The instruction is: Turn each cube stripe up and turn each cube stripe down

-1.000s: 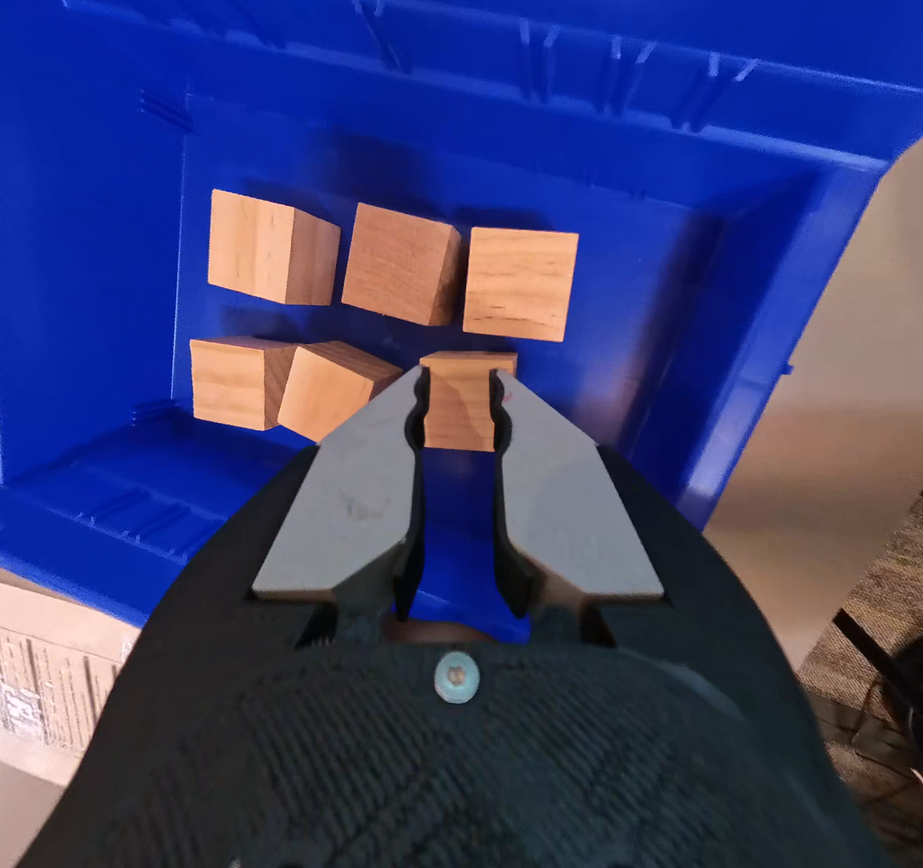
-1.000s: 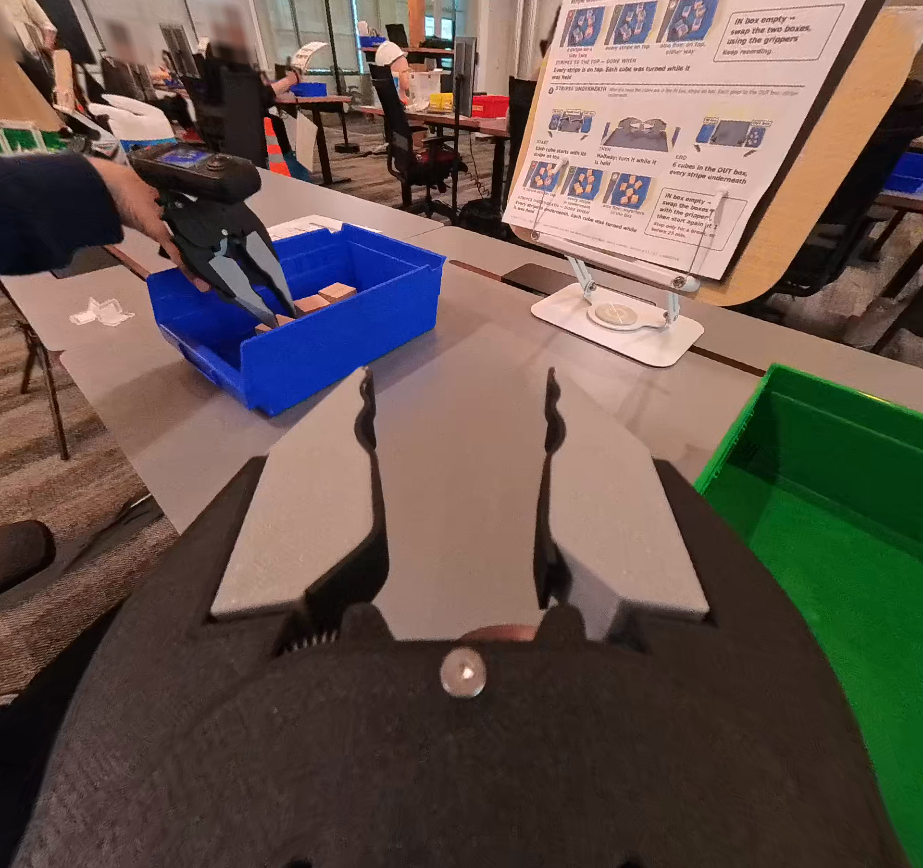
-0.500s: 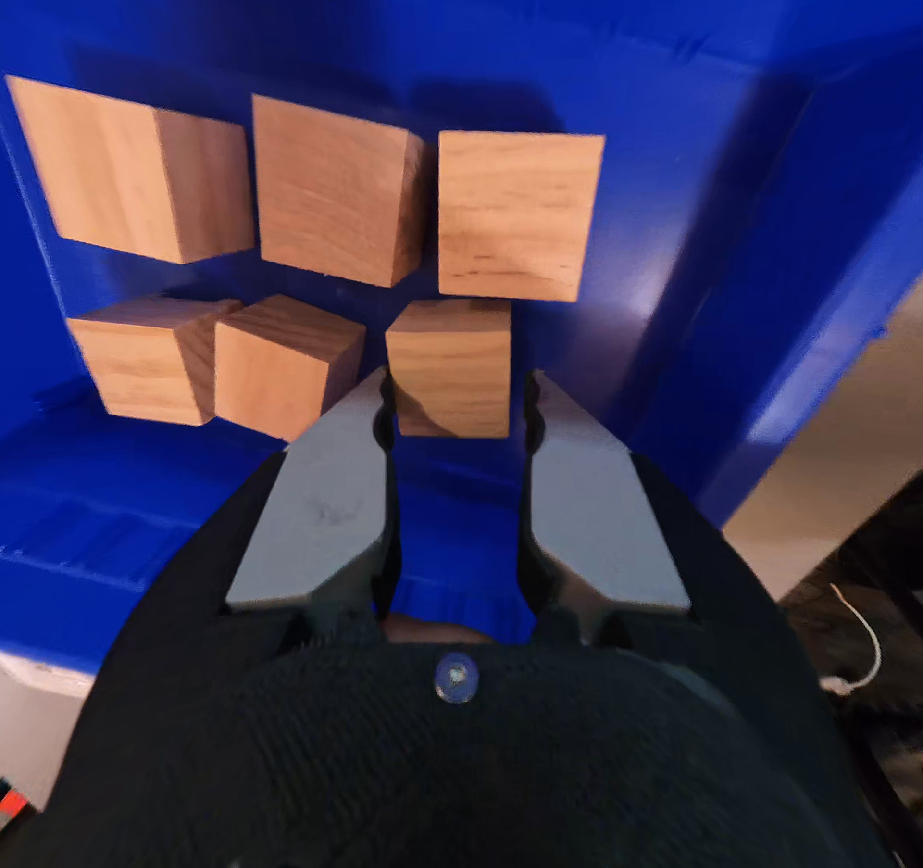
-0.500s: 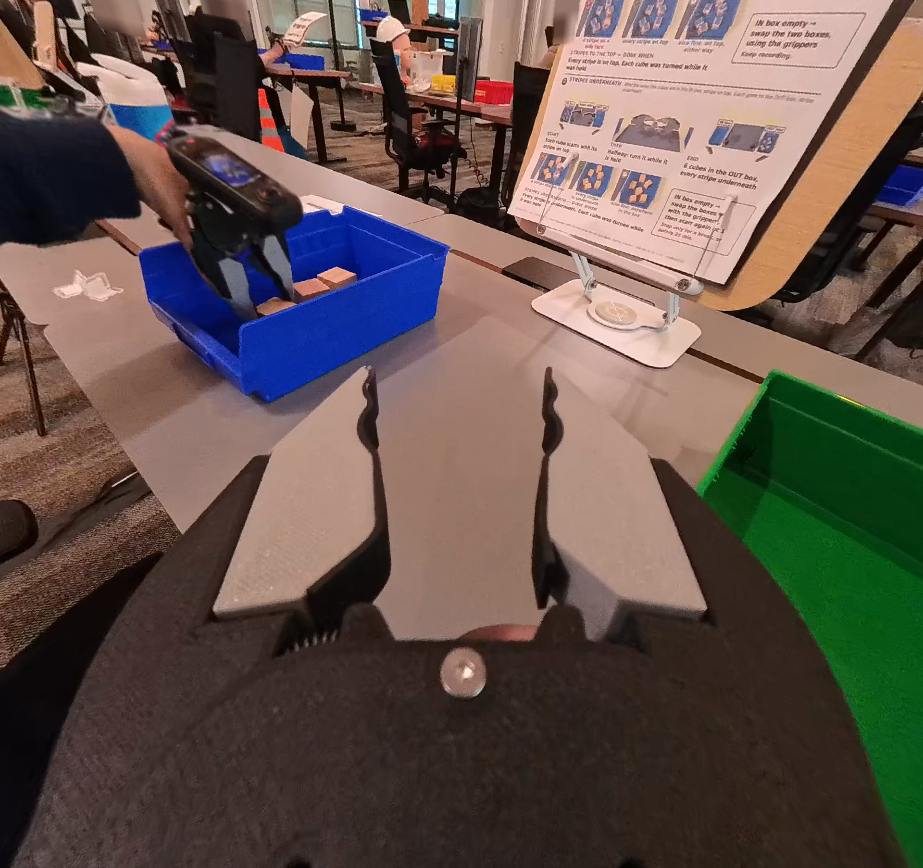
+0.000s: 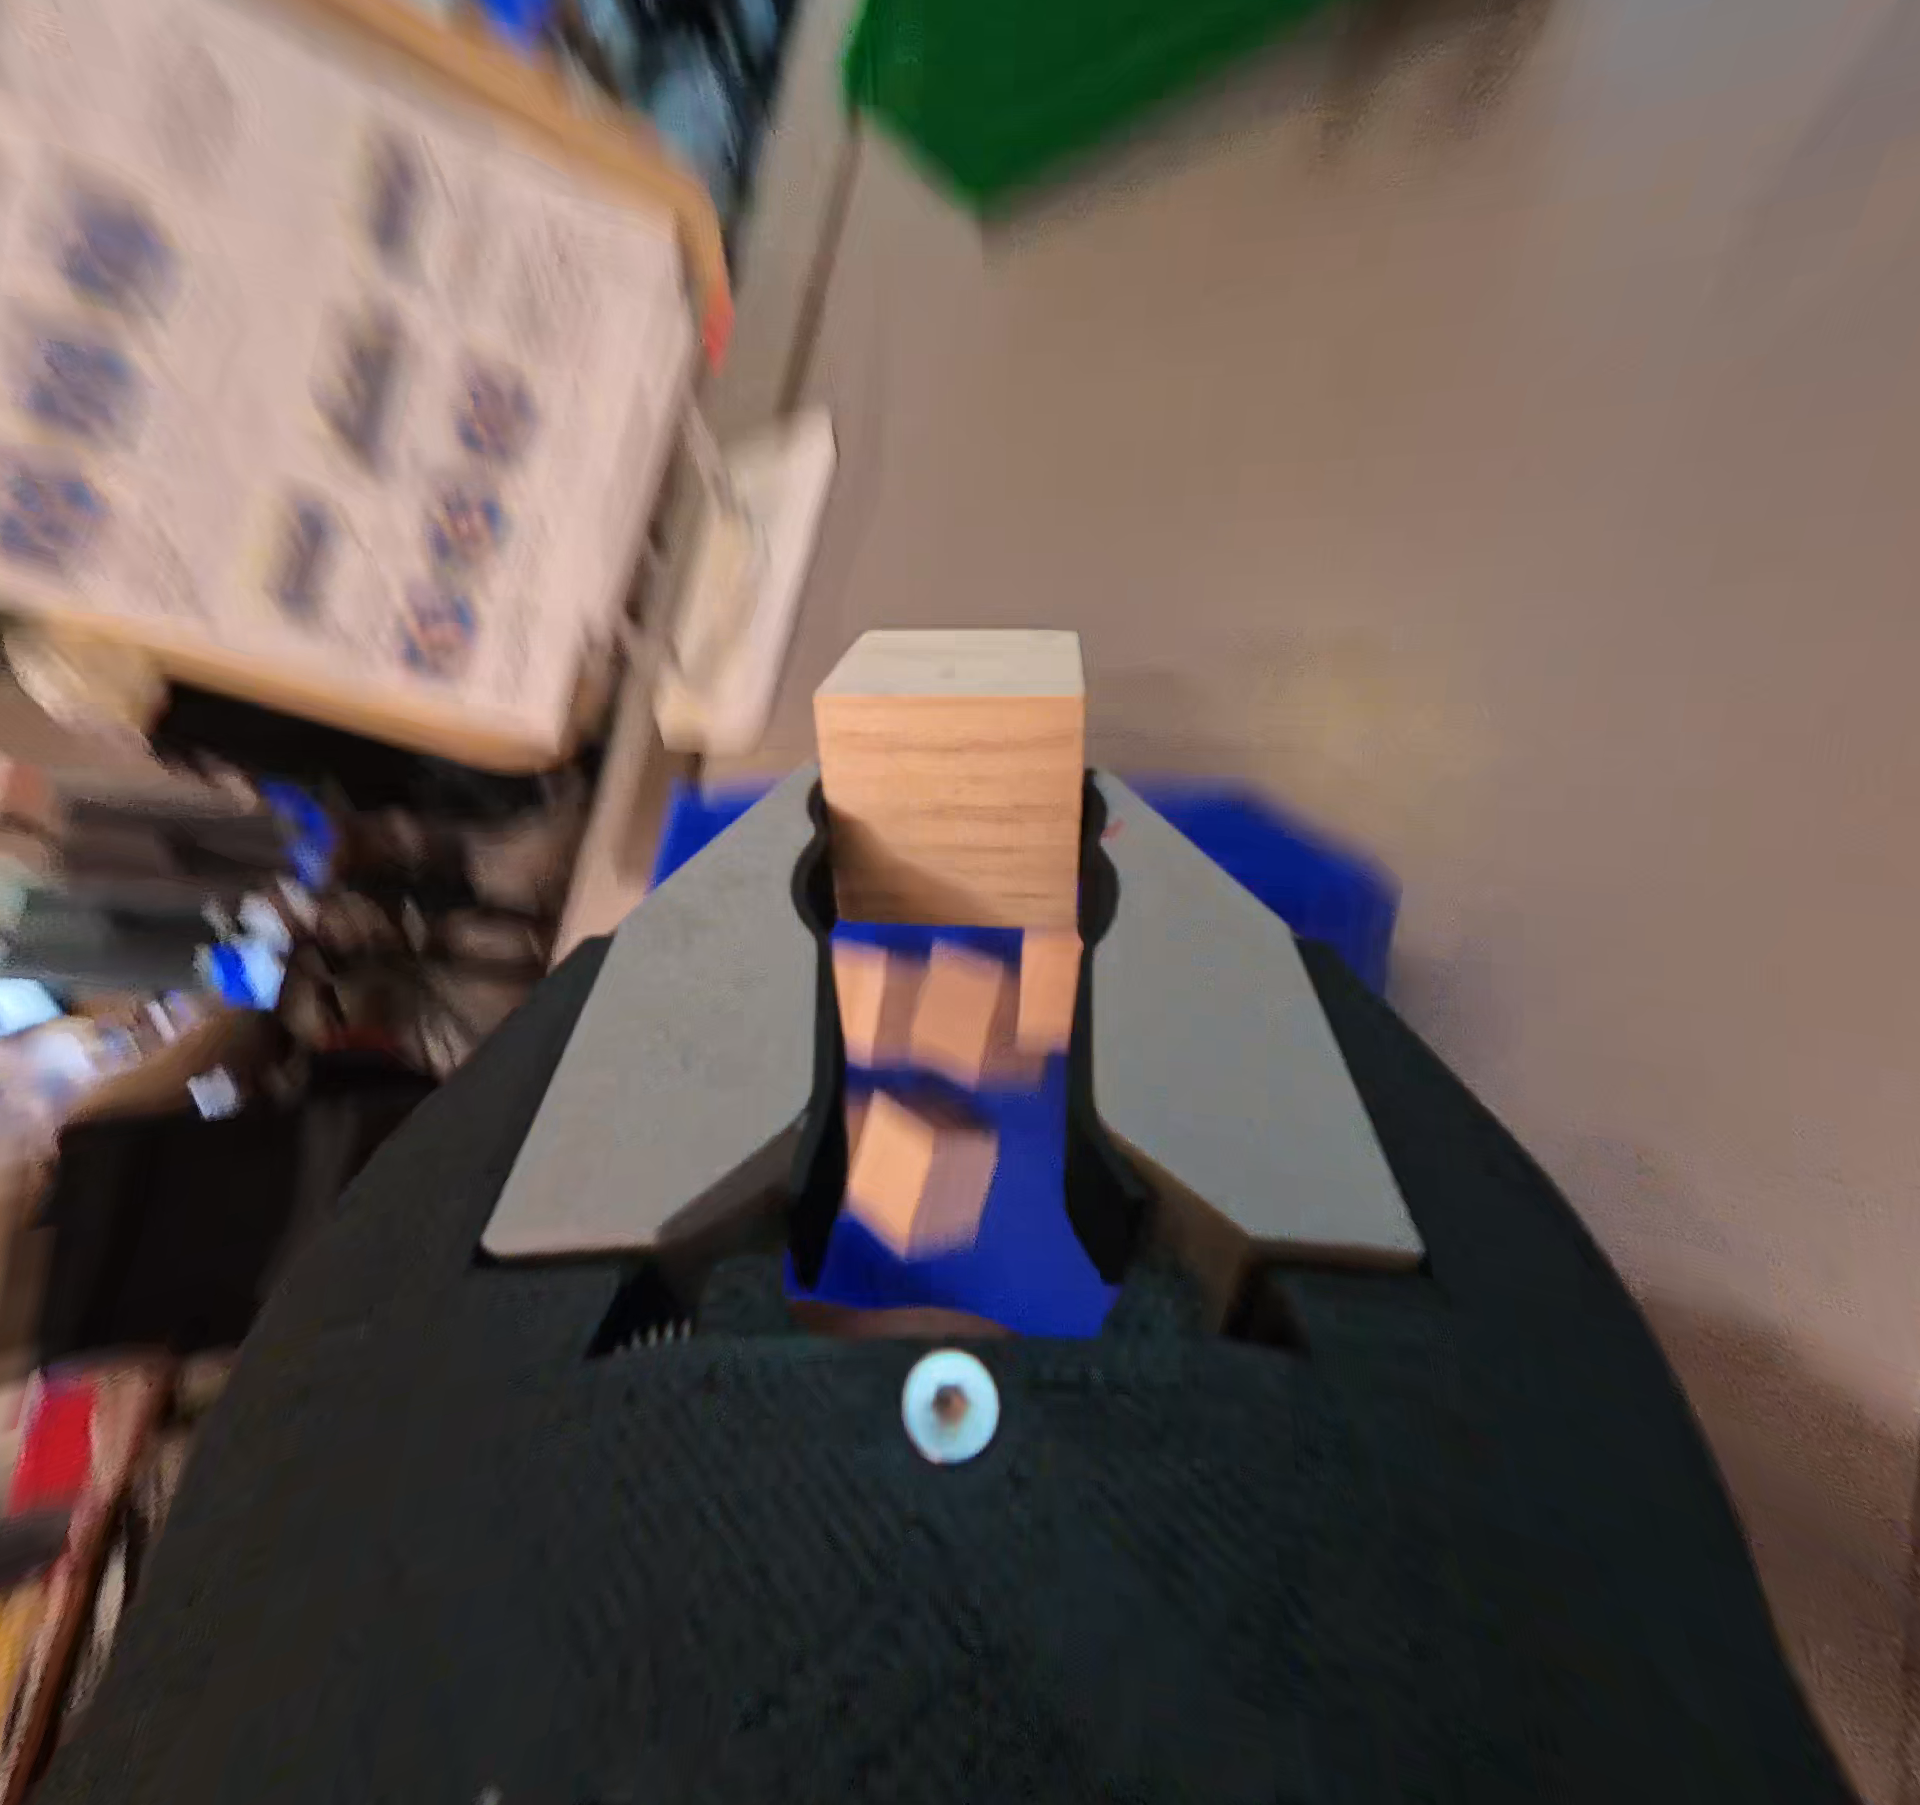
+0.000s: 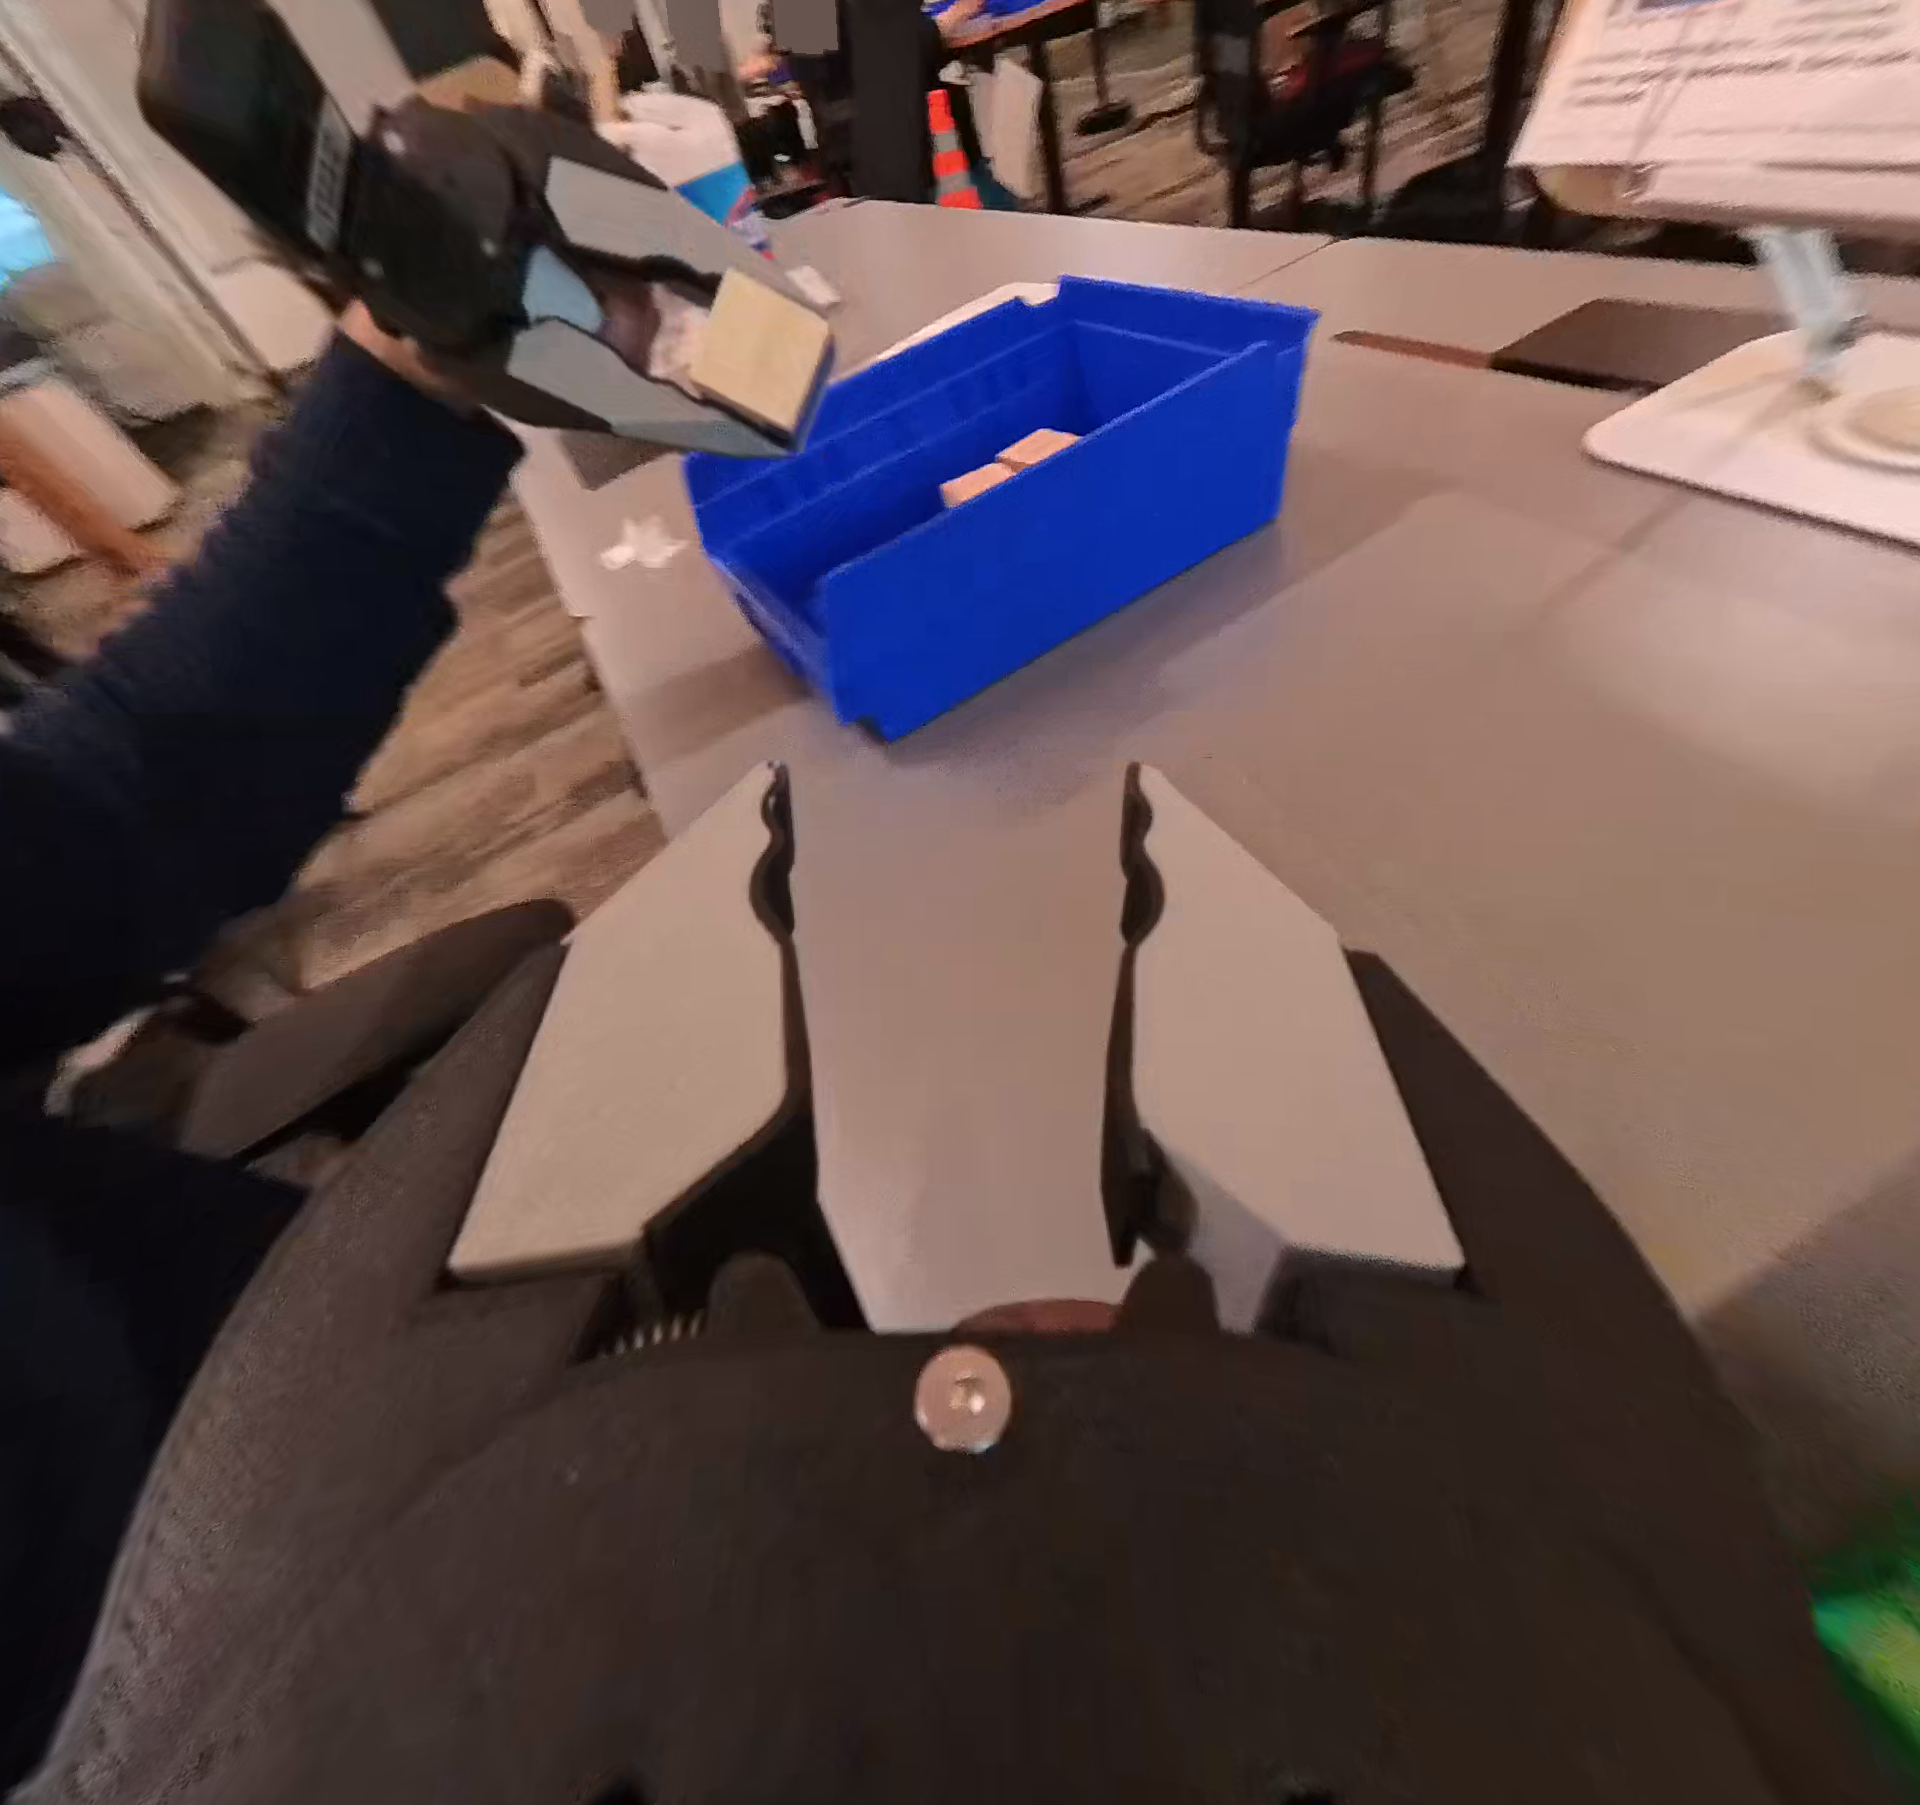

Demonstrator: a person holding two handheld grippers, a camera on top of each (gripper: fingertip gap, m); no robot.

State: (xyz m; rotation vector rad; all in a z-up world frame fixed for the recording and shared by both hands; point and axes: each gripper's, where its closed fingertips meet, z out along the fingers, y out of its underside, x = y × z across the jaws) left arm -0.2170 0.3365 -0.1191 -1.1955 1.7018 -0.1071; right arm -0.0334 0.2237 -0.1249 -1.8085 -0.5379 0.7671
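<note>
My left gripper (image 5: 951,799) is shut on a plain wooden cube (image 5: 951,789) and holds it in the air above the blue bin (image 5: 1278,872). No stripe shows on the cube's visible faces. Several more wooden cubes (image 5: 925,1017) lie in the bin below, blurred. In the right wrist view the left gripper (image 6: 800,373) holds the cube (image 6: 764,361) up beside the blue bin (image 6: 1039,571), which still holds cubes (image 6: 1003,469). My right gripper (image 6: 951,799) is open and empty above the grey table (image 6: 1455,768).
A green bin (image 5: 1091,20) stands farther off on the table; its edge shows in the right wrist view (image 6: 1870,1641). An instruction board on a white stand (image 6: 1766,405) is at the back right. A person's dark sleeve (image 6: 208,675) holds the left gripper.
My left gripper closed on the near right cube, lifted it out of the blue bin and swung up to face the table and green bin. My right gripper stayed open and turned towards the blue bin.
</note>
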